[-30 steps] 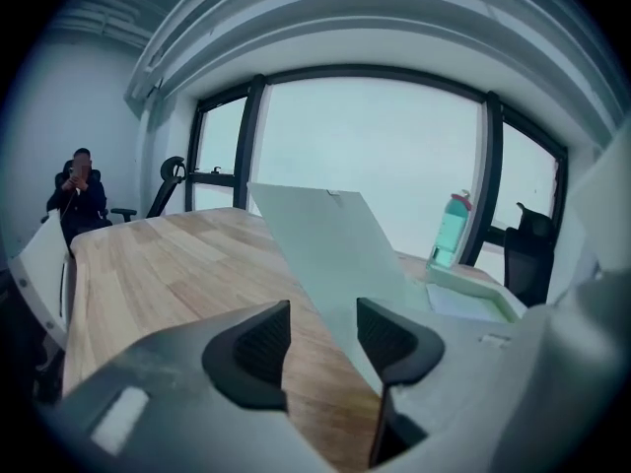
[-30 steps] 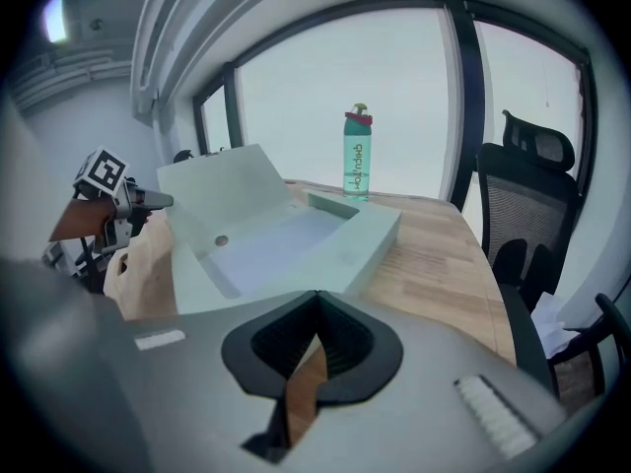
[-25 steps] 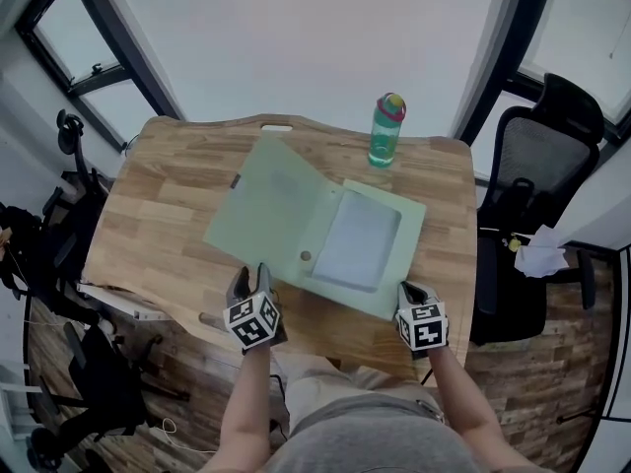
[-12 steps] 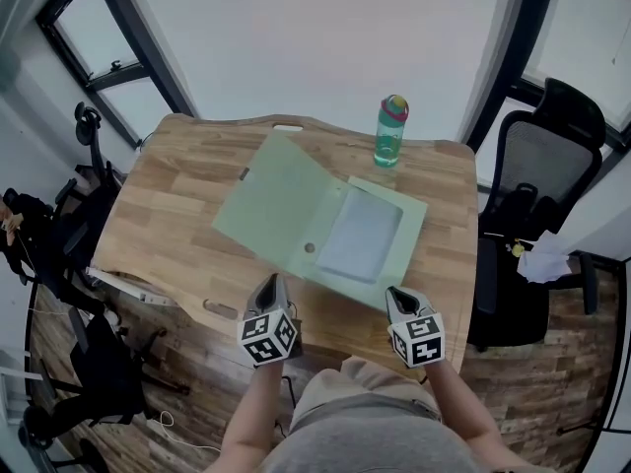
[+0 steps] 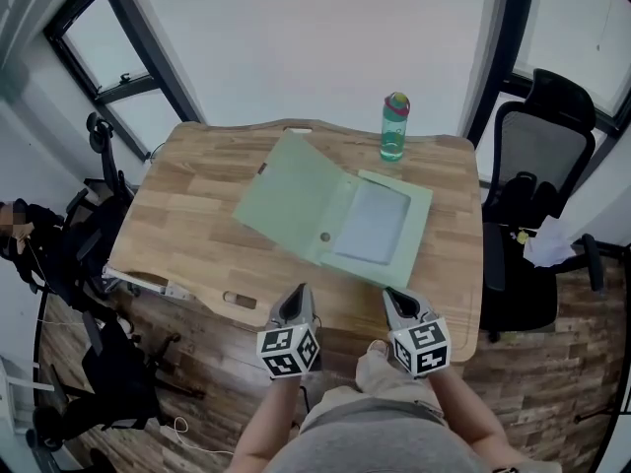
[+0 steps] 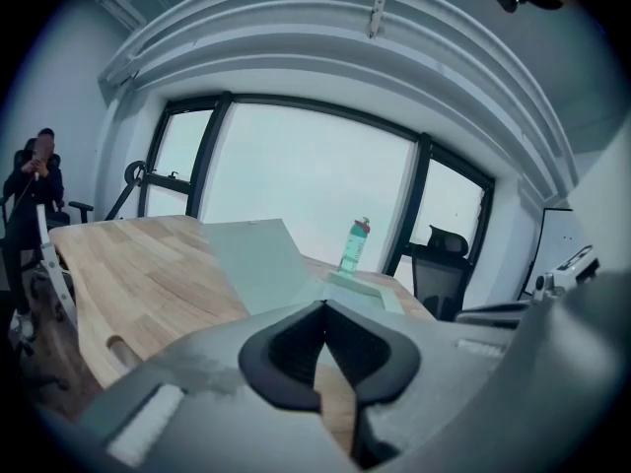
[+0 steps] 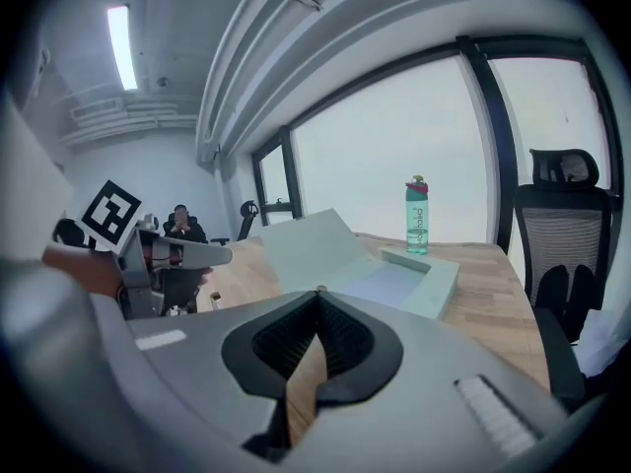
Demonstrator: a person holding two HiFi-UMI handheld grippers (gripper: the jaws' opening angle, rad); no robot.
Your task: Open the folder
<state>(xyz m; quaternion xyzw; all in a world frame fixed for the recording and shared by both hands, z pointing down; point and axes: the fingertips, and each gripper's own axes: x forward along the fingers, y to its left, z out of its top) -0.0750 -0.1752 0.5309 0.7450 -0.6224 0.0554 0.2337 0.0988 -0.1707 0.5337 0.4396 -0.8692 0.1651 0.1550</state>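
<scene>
Since the folder (image 5: 296, 193) lies open on the surface (image 5: 197, 215), the task looks complete; left gripper (image 5: 299, 302) and right gripper (image 5: 396, 305) hover clear, fingers closed, holding nothing

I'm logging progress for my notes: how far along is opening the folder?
Done: the folder lies open on the table, cover tilted up at left, paper showing inside. In hand: nothing; the left gripper and right gripper are shut, empty, clear of it. Left: nothing visible.
</scene>
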